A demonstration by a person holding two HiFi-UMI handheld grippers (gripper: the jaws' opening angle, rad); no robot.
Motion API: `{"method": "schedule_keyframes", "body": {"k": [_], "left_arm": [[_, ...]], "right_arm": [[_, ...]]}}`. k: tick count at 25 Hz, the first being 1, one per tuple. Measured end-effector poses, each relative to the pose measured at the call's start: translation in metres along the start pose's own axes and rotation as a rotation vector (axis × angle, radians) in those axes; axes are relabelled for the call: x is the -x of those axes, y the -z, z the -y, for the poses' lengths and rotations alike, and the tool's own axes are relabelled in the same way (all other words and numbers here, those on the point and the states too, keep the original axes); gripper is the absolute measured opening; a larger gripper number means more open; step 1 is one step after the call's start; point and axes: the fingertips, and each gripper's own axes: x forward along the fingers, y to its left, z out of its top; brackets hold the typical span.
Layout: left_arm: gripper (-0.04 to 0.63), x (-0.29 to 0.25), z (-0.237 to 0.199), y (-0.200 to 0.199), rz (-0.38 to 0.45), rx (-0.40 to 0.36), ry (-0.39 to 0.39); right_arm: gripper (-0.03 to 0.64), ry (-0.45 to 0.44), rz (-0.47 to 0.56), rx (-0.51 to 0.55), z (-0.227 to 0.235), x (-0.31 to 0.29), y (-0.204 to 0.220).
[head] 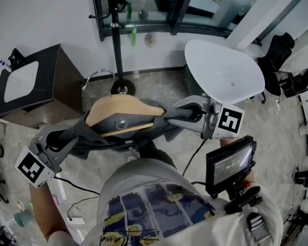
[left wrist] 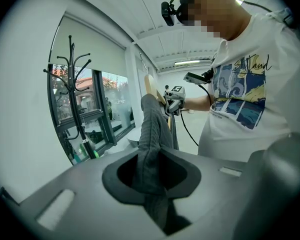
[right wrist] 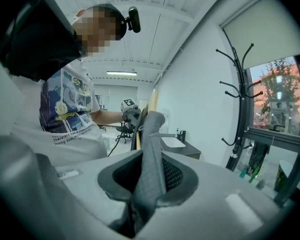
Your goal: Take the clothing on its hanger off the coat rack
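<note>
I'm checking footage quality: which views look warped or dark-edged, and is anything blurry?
Both gripper views: fisheye, black corners; the coat rack bows in the right one. Left gripper view: grey garment soft near the lens. Head view: evenly lit, mildly warped.

Coat rack (head: 115, 40) top — apparently off-frame

Grey clothing (head: 100, 138) draped on a wooden hanger (head: 115, 110) lies level, apart from the black coat rack (head: 115, 40).

Grey speckled floor (head: 282, 142), coat rack (head: 116, 45) standing on its round base by the window wall, dark cabinet (head: 66, 76) with white basin (head: 20, 81) to its left, white round table (head: 226, 73) to its right, black cables (head: 77, 188) and teal cup (head: 23, 218) lower left
</note>
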Motion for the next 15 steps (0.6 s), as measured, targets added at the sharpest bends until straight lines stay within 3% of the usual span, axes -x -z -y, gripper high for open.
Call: {"method": "schedule_keyframes", "body": {"k": [15], "left_arm": [[0.051, -0.0033, 0.0010, -0.0023, 0.015, -0.014, 0.001]], "right_arm": [[0.064, 0.016, -0.004, 0.017, 0.0000, 0.0045, 0.0002]]}}
